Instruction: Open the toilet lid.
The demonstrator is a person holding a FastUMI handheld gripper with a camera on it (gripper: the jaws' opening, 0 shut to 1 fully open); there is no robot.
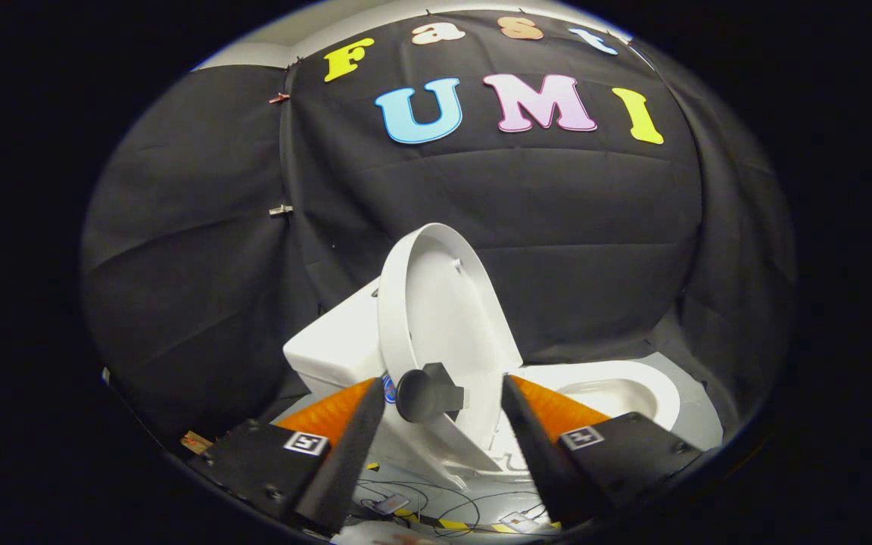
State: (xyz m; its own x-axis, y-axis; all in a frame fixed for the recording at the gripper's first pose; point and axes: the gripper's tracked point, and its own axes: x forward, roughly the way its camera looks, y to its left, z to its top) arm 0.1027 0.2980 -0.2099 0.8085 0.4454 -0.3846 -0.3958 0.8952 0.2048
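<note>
The toilet lid (443, 318) stands raised against the tank (334, 348), its black knob (425, 393) between the spread fingers of the tool (443, 393), neither finger pressing it. If the lid is short of balance, it could drop onto the bowl (633, 393).

The hand-held gripper (443, 397) has two wedge-shaped fingers (345, 446) that taper forward, their inner faces flat and ridged on the outer slopes. Each finger grows out of a boxy black block (262, 462), one at 7 o'clock, the other (633, 450) at 5 o'clock. Each block carries a small square black-and-white marker (306, 443) on top, and round screw heads dot the left block's edges.
</note>
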